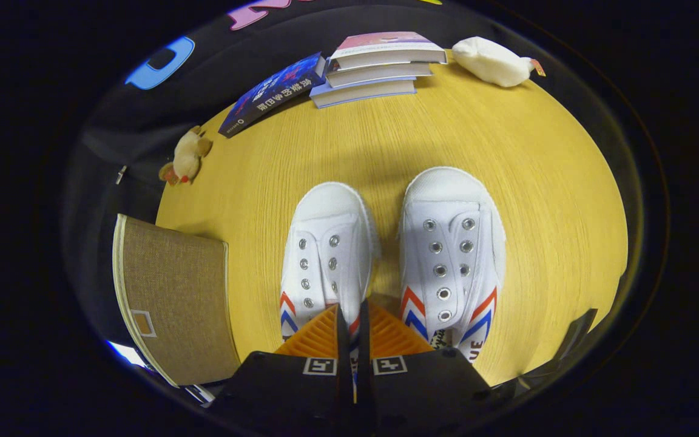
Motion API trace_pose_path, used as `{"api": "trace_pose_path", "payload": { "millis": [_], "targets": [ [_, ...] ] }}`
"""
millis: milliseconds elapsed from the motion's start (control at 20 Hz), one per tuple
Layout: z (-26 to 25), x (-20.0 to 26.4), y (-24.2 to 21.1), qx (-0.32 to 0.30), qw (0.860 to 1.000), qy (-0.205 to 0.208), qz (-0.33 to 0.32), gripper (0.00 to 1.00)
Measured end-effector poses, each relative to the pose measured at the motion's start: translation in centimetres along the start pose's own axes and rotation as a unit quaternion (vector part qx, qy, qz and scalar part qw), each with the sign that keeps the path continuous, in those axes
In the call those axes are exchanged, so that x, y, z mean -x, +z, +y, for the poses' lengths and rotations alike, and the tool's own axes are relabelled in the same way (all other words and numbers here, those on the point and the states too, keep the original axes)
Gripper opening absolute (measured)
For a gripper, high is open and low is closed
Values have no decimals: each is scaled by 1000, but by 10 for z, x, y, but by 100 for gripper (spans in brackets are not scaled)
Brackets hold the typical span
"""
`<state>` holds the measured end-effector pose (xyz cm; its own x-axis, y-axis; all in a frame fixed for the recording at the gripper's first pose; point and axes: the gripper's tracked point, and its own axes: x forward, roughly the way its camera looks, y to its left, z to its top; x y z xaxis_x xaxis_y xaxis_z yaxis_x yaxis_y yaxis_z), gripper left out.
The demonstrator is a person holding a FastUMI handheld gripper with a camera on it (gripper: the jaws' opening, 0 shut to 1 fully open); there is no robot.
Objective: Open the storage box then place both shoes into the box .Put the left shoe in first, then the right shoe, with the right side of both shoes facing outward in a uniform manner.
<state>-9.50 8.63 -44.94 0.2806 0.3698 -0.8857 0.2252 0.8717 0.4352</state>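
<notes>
Shoes: white canvas left shoe and right shoe side by side on yellow wood-grain table, toes away. Gripper clenched on left shoe's inner collar edge. Tan fabric storage box left, near table edge, closed. Bare table ahead up to book stack.

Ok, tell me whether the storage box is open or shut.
Shut: the storage box's fabric lid lies flat over it, beside the shoes. The gripper's fingers are nearly together, gripping nothing visible.

shoes side by side, books beyond
</notes>
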Motion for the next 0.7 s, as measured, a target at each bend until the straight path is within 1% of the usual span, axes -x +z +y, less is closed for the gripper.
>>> {"api": "trace_pose_path", "payload": {
  "millis": [150, 300, 500, 700],
  "targets": [
    [17, 28, 13, -30, 999, 24, -22, 7],
    [40, 59, 29, -47, 997, 37, -44, 7],
    [87, 97, 43, -48, 995, 59, -64, 7],
    [146, 128, 45, -38, 993, 90, -72, 7]
  ]
}}
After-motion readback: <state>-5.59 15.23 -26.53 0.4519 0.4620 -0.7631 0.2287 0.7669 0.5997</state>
